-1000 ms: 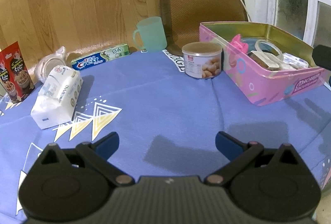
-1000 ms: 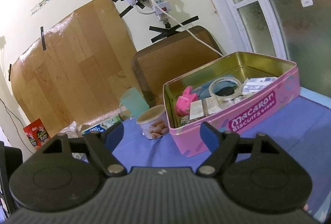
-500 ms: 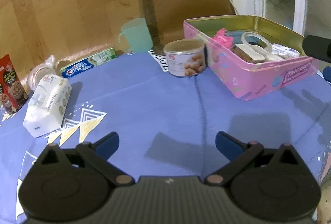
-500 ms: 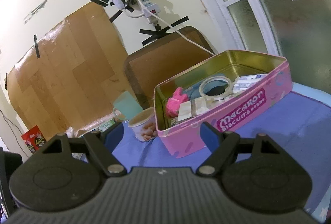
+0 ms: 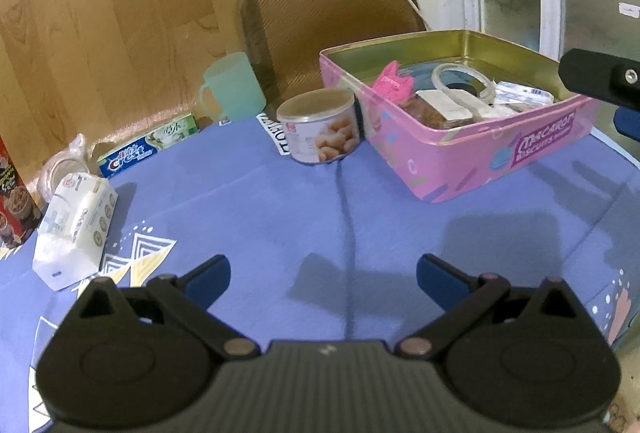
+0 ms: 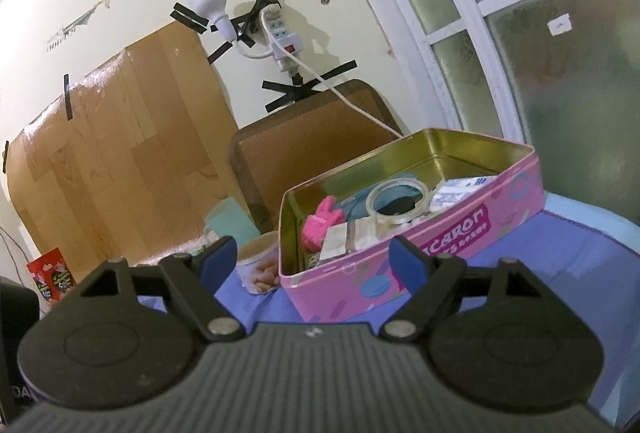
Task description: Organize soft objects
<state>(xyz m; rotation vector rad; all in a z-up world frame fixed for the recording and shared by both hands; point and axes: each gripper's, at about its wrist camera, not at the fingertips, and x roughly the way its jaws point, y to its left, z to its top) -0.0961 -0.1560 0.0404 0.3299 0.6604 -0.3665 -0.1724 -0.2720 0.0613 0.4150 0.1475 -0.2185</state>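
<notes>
A pink macaron tin [image 5: 496,161] stands open at the right of the blue tablecloth; it also shows in the right wrist view [image 6: 460,233]. Inside lie a pink knitted item [image 5: 394,83] [image 6: 320,225], a tape roll [image 5: 464,83] [image 6: 398,199] and small packets. A white tissue pack [image 5: 74,229] lies at the left. My left gripper [image 5: 322,275] is open and empty above the cloth. My right gripper [image 6: 310,261] is open and empty, just in front of the tin; part of it shows at the left wrist view's right edge [image 5: 600,79].
A biscuit can [image 5: 320,131] stands left of the tin. A green mug [image 5: 232,89], a toothpaste box [image 5: 148,149], a red snack box [image 5: 12,201] and a plastic-wrapped item [image 5: 64,169] line the back and left. A brown chair back [image 5: 328,29] stands behind the table.
Both wrist views have shifted slightly: the tin and can now sit further left in the left view and nearer in the right view. Both grippers stay open and empty.
</notes>
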